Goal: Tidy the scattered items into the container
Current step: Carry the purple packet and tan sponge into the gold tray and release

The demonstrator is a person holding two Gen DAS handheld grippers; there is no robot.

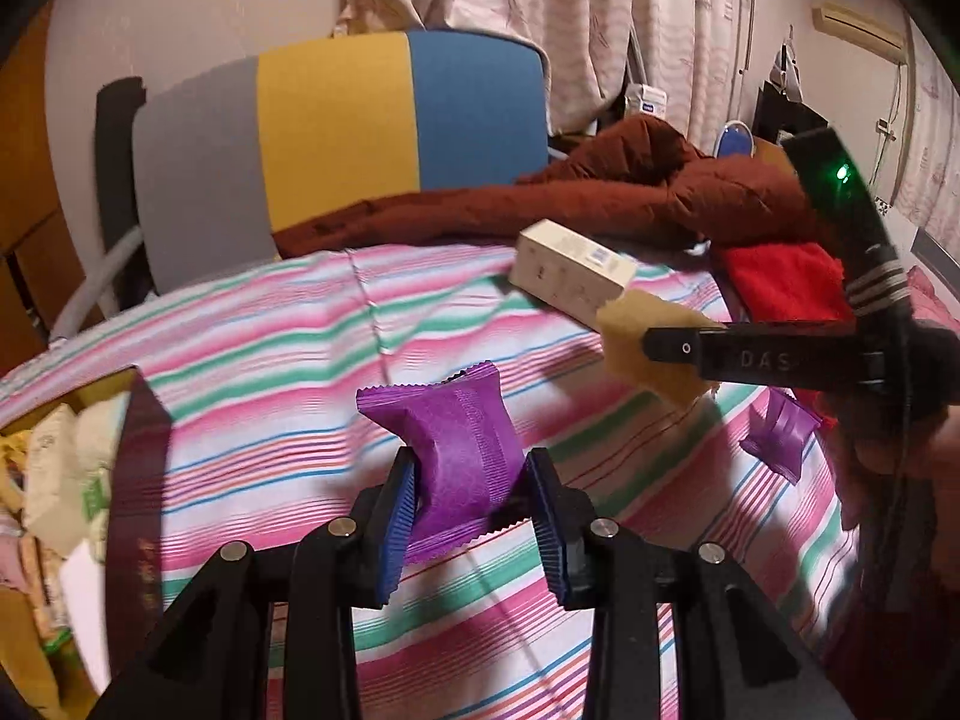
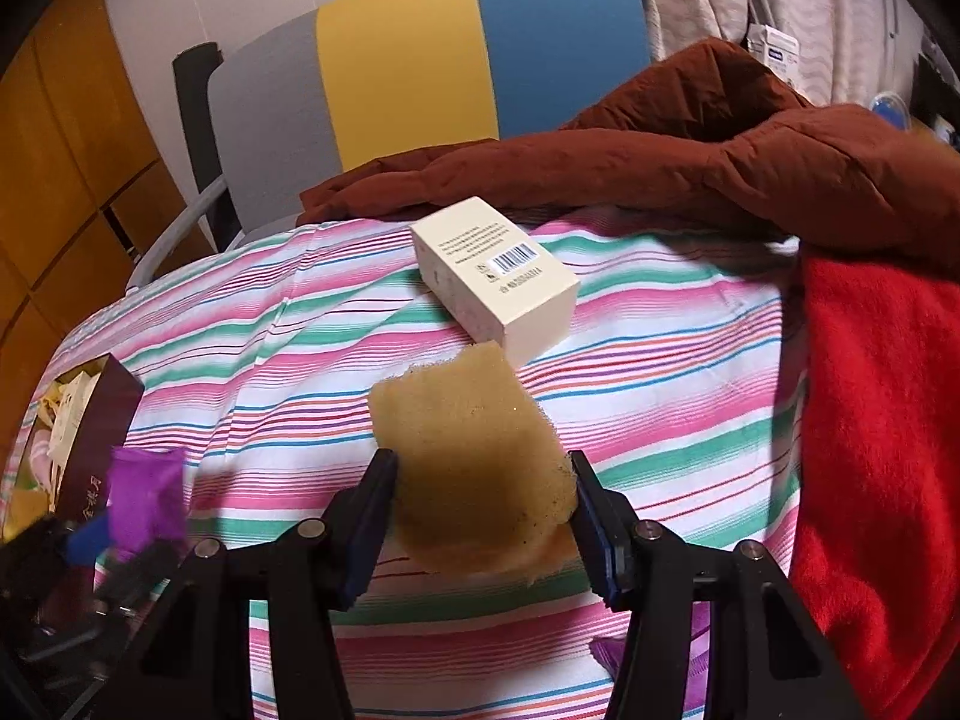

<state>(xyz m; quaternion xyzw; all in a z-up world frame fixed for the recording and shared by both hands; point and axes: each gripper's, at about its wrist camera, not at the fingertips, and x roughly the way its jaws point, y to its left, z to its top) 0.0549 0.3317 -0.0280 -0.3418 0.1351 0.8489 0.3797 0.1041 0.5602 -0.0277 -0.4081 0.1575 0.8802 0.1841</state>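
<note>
While pinched between the blue ribbed pads, purple packet (image 1: 462, 450) held by left tongs (image 1: 471, 516), narrowed and clamped on its middle, packet crumpled at the waist and raised clear of the striped bedsheet (image 1: 288, 348). Same packet seen from the right wrist view at lower left, blurred, beside the dark box wall.

Right tongs (image 2: 483, 516) partly open yet gripping a tan sponge (image 2: 474, 462), pads pressed against both its sides, sponge sticking forward over the sheet. From the left wrist view, same sponge at right, just in front of a cream carton (image 1: 570, 270).

Cream carton lying flat on the bed, barcode face up, just beyond the sponge and near the rust-brown quilted jacket (image 2: 690, 174) heaped along the far edge. Red fleece cloth (image 2: 882, 432) at the right side of the bed, touching the jacket.

Second purple packet (image 1: 777, 435) resting on the sheet at right, under the right tool, well apart from the held one.

Container (image 1: 135, 480) with dark maroon wall at the left edge of the bed, already holding pale packets and wrappers; held purple packet near it but outside it.

Chair back (image 1: 336, 126) in grey, yellow and blue behind the bed; patterned curtain (image 1: 600, 12) beyond
</note>
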